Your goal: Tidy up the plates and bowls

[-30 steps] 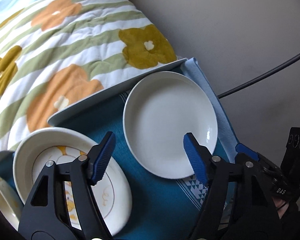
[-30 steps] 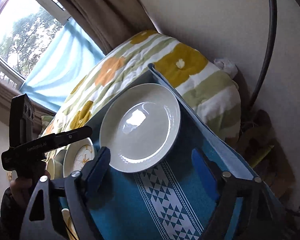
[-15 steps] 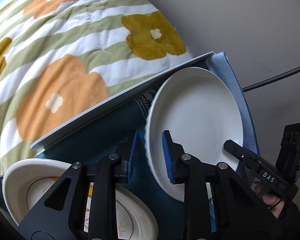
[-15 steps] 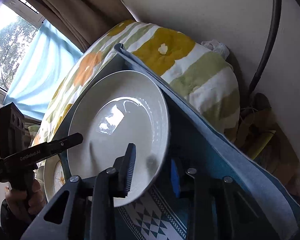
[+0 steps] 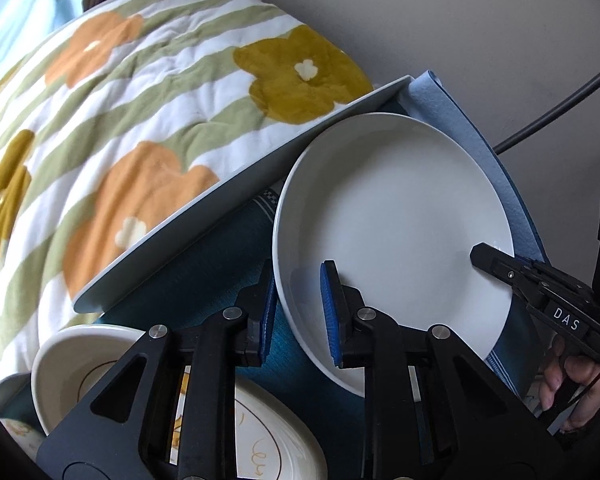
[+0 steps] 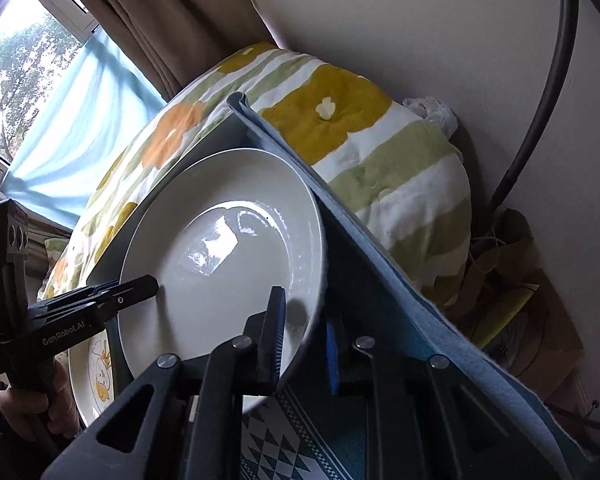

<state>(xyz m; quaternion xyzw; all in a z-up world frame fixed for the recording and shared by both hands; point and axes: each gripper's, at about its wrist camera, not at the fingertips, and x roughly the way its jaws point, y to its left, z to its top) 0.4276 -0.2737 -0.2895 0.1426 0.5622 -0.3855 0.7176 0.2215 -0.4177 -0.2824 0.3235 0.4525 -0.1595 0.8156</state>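
White ceramic plate (image 5: 400, 220) tilts above the teal cloth (image 5: 220, 256) — left hand-held gripper (image 5: 298, 314) clamps its left rim, right hand-held gripper (image 6: 304, 334) its opposite edge — patterned plate (image 5: 260, 440) lying leftward.

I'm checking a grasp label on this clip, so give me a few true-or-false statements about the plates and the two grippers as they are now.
1. Both grippers pinch the rim of the plain white plate. True: the left gripper and the right gripper each have one finger inside the rim and one outside.
2. The plain white plate has a yellow pattern. False: it is plain; the patterned plate beside it bears the yellow and brown design.
3. The right gripper is open and away from the plate. False: it is shut on its rim.
4. A flowered blanket lies beyond the table edge. True.
5. The teal cloth has a white geometric band. True.
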